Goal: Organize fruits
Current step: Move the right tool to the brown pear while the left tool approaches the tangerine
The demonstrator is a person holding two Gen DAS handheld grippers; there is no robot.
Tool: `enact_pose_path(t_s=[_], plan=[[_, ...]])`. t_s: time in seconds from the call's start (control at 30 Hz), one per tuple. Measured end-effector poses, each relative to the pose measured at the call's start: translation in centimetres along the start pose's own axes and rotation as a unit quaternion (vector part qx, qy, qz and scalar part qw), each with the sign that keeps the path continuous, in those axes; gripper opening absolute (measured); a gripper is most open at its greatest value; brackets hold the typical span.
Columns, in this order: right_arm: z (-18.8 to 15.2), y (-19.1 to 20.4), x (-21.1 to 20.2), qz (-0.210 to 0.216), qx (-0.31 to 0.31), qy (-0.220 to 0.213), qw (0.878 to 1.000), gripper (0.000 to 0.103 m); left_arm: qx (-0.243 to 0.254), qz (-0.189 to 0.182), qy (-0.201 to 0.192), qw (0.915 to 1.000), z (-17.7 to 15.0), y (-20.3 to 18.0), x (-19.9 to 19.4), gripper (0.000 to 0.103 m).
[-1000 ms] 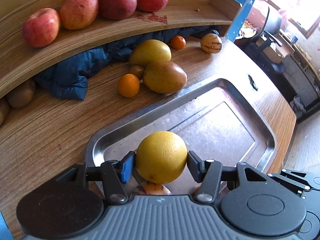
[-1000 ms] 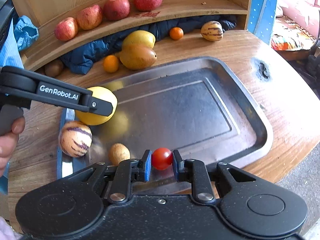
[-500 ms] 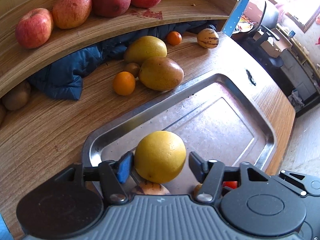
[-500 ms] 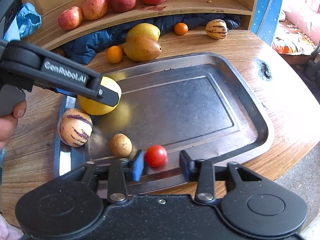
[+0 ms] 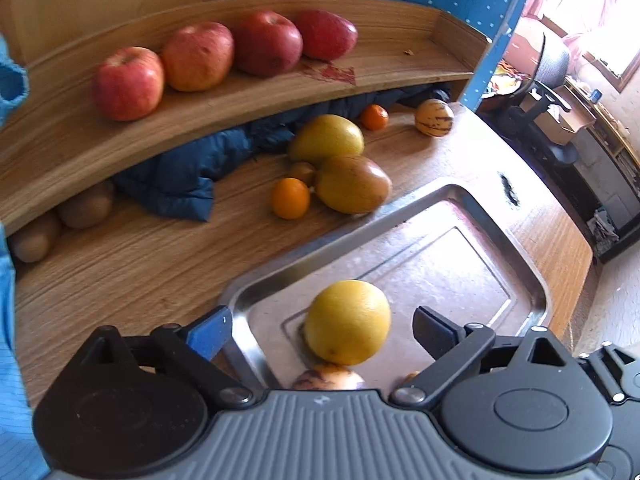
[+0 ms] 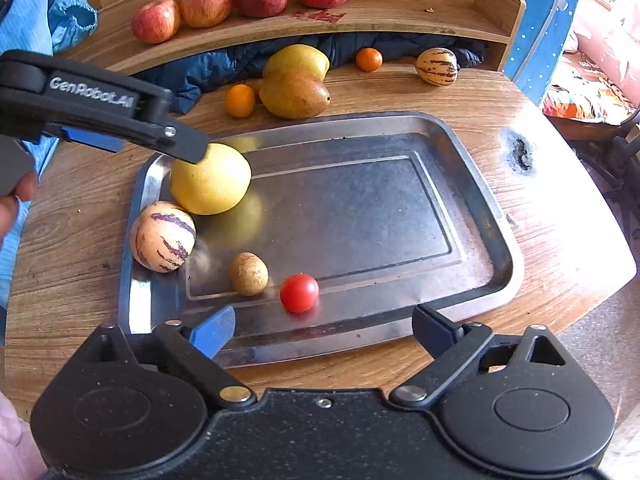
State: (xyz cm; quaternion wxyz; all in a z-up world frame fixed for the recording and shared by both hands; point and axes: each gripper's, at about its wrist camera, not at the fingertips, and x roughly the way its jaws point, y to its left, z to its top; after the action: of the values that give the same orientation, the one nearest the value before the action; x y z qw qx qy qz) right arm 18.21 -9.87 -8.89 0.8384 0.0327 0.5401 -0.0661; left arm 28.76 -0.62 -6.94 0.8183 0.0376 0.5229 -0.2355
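A black finger partly hides the yellow citrus (image 6: 210, 180); striped fruit (image 5: 328, 376) mostly hidden.

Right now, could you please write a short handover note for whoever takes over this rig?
Left gripper: jaws open, empty, around the yellow citrus.
Right gripper: jaws open, empty, near the cherry tomato.
Done: on the metal tray sit the citrus, a striped melon, a small brown fruit and the tomato.
Left: two mangoes, two oranges and another striped melon on the table; four apples on the shelf.
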Motion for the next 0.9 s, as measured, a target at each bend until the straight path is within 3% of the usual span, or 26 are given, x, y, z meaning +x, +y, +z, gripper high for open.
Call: enact_pose_path(t_s=[0.53,0.77,0.9], plan=[[3.0,-0.6,0.9,-0.038,-0.055,0.021,0.998,0.101,-0.078,0.053,-0.003,0.9956,0.9,5.0,-0.1,0.101],[5.1,-1.7,1.0,-0.039,-0.06,-0.008,0.997,0.101,-0.102,0.063,-0.009,0.9927,1.5,5.5,0.3,0.102],[6.3,-2.6,0.6,-0.024,-0.047,-0.047,0.997,0.101,-0.117,0.063,-0.012,0.9911,2.1,5.4,0.8,0.102]])
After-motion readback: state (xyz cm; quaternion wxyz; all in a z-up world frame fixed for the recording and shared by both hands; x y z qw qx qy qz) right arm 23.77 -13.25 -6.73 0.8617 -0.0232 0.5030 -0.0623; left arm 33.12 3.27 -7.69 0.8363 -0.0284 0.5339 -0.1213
